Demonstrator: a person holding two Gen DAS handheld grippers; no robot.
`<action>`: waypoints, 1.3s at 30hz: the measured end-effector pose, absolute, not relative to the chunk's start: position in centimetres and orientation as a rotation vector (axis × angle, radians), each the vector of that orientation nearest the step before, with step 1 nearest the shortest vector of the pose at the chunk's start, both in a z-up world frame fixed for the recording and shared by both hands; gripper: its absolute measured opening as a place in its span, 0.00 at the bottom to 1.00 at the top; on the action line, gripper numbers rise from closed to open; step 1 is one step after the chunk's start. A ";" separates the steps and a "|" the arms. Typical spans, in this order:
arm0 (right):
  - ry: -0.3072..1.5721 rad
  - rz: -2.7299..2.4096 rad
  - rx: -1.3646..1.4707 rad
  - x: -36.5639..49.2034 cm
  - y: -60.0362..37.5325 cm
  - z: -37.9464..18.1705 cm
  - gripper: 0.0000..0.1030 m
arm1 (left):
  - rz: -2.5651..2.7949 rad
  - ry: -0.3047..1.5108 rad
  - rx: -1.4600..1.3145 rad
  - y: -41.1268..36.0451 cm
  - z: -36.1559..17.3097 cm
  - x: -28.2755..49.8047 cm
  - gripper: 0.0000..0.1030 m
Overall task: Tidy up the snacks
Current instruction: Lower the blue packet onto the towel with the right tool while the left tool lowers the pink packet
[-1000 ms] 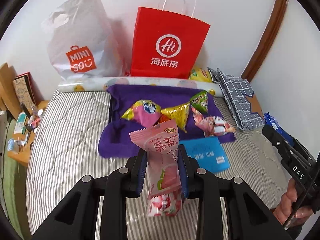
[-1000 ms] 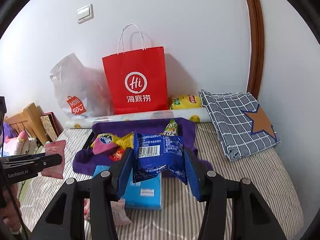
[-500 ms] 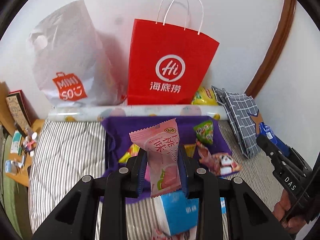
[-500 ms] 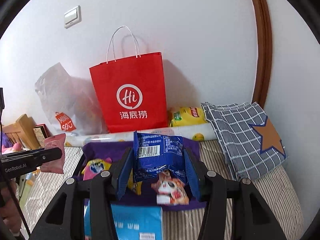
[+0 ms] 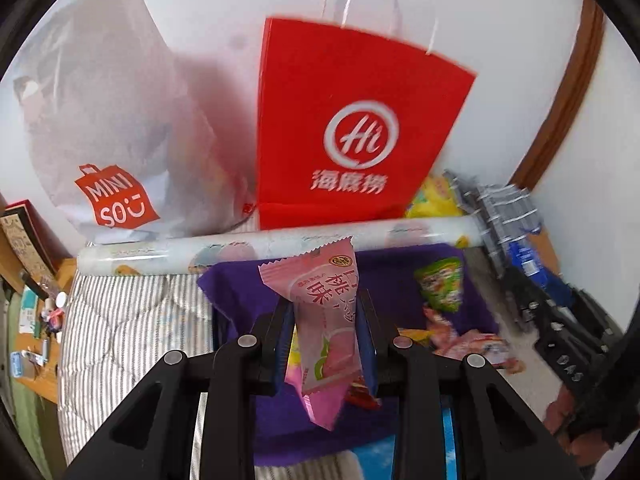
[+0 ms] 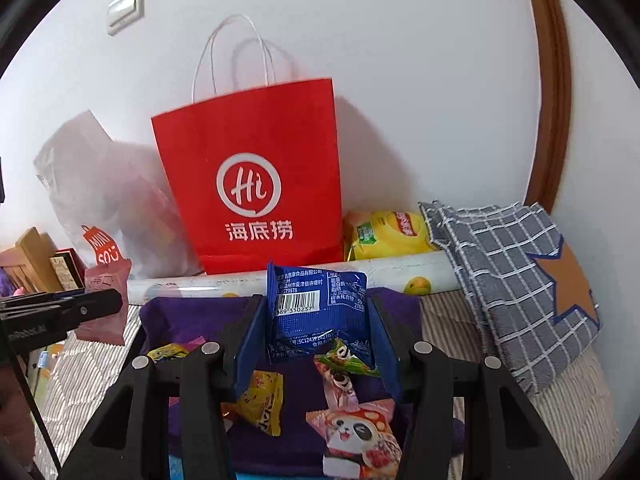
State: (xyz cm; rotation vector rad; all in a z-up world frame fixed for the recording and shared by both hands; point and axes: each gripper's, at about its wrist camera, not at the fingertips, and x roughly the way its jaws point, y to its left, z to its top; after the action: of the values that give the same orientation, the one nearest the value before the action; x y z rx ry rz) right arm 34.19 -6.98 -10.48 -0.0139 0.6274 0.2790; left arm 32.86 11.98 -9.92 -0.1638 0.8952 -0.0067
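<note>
My left gripper (image 5: pixel 325 314) is shut on a pink peach-flavour snack packet (image 5: pixel 316 280), held upright over a purple cloth (image 5: pixel 240 280). My right gripper (image 6: pixel 316 322) is shut on a blue snack packet (image 6: pixel 316 300), barcode side facing me, above the same cloth (image 6: pixel 192 316). A red paper bag (image 5: pixel 352 128) (image 6: pixel 252 176) stands against the wall straight ahead, with a white plastic bag (image 5: pixel 112 120) to its left. On the cloth lie a green packet (image 5: pixel 442 284), a yellow packet (image 6: pixel 260 404) and a panda packet (image 6: pixel 360 440).
A patterned roll (image 5: pixel 160 254) lies between the cloth and the bags. A yellow chip bag (image 6: pixel 384 232) and a folded checked cloth (image 6: pixel 512 272) sit at the right by the wall. The striped mattress (image 5: pixel 120 320) ends at a cluttered wooden bedside surface (image 5: pixel 36 340) on the left.
Both grippers have moved forward over the cloth toward the bags at the wall, each still holding its packet. The bags appear larger and the blue tissue pack has slid below the frame.
</note>
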 end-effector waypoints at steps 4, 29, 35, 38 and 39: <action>0.646 0.281 -0.008 35.1 -6.8 -12.5 0.47 | 0.007 0.935 -0.155 12.6 -11.4 33.8 0.28; 0.717 0.281 -0.007 35.8 -6.9 -15.7 0.47 | -0.001 0.975 -0.172 12.4 -13.0 34.6 0.28; 0.728 0.273 -0.020 36.0 -6.9 -16.1 0.47 | 0.001 0.977 -0.172 12.5 -13.2 34.7 0.28; 0.734 0.261 -0.042 36.0 -6.7 -16.4 0.47 | -0.001 0.982 -0.172 12.4 -13.3 34.8 0.28; 0.738 0.259 -0.049 36.0 -6.6 -16.5 0.47 | -0.001 0.983 -0.172 12.5 -13.3 34.8 0.28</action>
State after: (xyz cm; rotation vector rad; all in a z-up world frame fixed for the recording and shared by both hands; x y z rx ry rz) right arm 35.99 -6.62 -16.47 -0.0494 0.7376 0.2585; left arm 34.78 12.46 -13.32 -0.1719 0.9832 -0.0008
